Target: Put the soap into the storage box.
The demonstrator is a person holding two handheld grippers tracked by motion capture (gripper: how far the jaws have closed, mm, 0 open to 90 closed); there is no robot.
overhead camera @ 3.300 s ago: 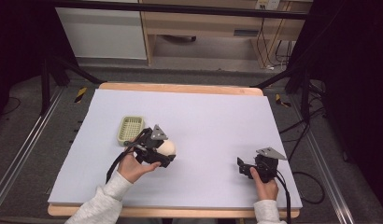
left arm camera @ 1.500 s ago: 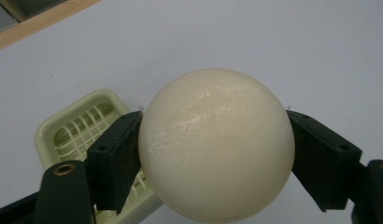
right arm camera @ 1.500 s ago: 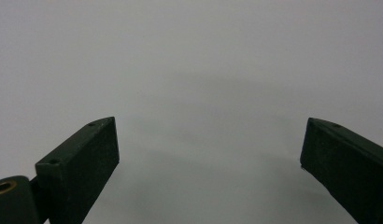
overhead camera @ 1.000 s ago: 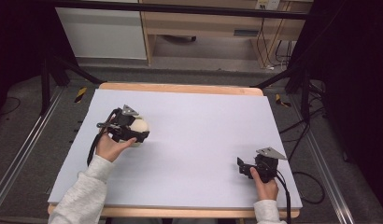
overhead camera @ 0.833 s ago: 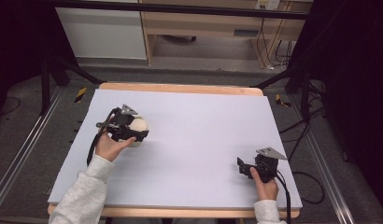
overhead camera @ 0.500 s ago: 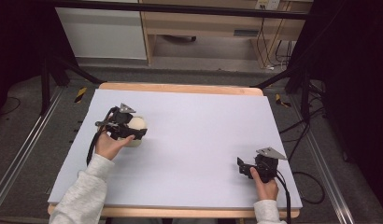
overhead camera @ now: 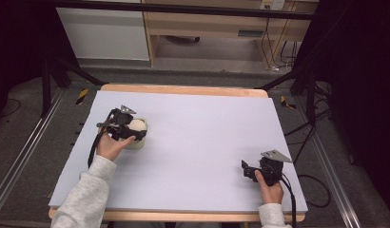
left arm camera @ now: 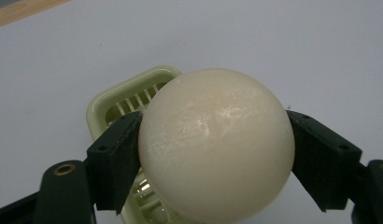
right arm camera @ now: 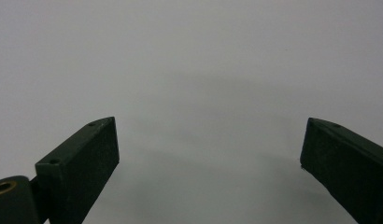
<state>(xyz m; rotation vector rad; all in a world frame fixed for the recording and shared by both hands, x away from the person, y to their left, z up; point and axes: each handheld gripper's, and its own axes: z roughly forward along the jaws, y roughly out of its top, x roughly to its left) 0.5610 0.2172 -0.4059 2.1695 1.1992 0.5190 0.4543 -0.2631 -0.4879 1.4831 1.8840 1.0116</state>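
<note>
A cream-white ball is clamped between the two black jaws of my left gripper, which is shut on it. Directly beneath the ball lies a pale green slotted tray; whether the ball touches it cannot be told. In the high view the left gripper holds the ball at the left side of the table, over the green tray. My right gripper rests near the front right of the table, and in its own view the right gripper stands open with nothing between the jaws.
The table is covered by a pale lilac sheet with a wooden rim at the back. Cables trail from both grippers. Dark stands and a wooden cabinet lie beyond the far edge.
The left gripper carried the ball from the middle of the table back and to the left, over the green tray. In the last second it barely shifted. The right gripper stayed still.
</note>
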